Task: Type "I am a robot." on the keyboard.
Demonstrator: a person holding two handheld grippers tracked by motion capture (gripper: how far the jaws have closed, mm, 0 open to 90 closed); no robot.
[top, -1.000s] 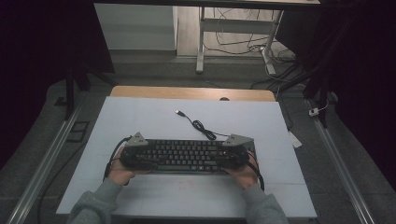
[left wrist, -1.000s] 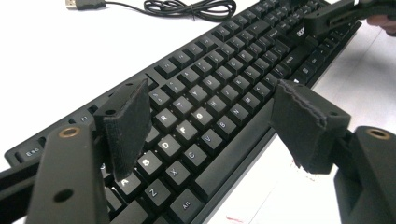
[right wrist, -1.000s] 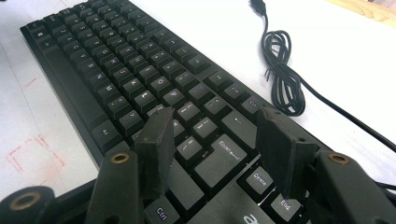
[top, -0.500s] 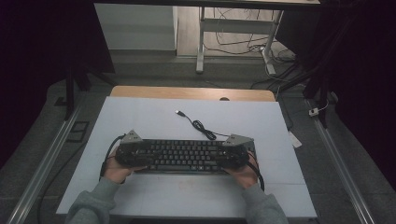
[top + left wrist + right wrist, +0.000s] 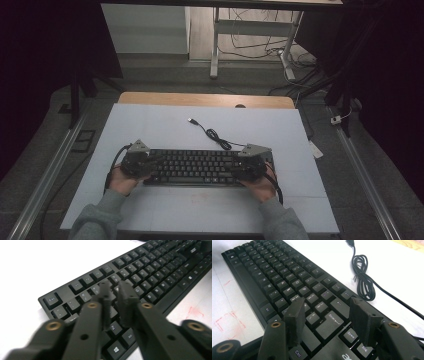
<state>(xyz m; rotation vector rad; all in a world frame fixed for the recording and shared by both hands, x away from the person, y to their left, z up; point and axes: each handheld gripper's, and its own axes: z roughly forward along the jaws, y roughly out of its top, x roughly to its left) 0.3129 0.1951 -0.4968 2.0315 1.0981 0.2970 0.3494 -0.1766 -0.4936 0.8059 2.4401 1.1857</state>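
- A black keyboard (image 5: 197, 167) lay flat on the white sheet covering the table (image 5: 165, 125), near the person's edge, its long side running across the high view.
- Its black cable (image 5: 215, 135) ran off the far right corner, bunched in a small coil and ended in a plug lying on the sheet, away from the keys.
- The left gripper (image 5: 142, 162) sat over the keyboard's left end, held in the person's left hand (image 5: 120, 182).
- In the left gripper view its two black jaws had just been closing and stood almost together, a thin slit between them, above the left letter keys near the Z key (image 5: 113, 327); nothing was caught between them.
- Whether the tips touched the keys could not be told.
- The right gripper (image 5: 247, 167) sat over the keyboard's right end, in the right hand (image 5: 262, 187).
- In the right gripper view its jaws stood apart, straddling the keys around Enter (image 5: 332, 322), gripping nothing.
- Faint red marks (image 5: 227, 322) showed on the sheet beside the keyboard's near edge.
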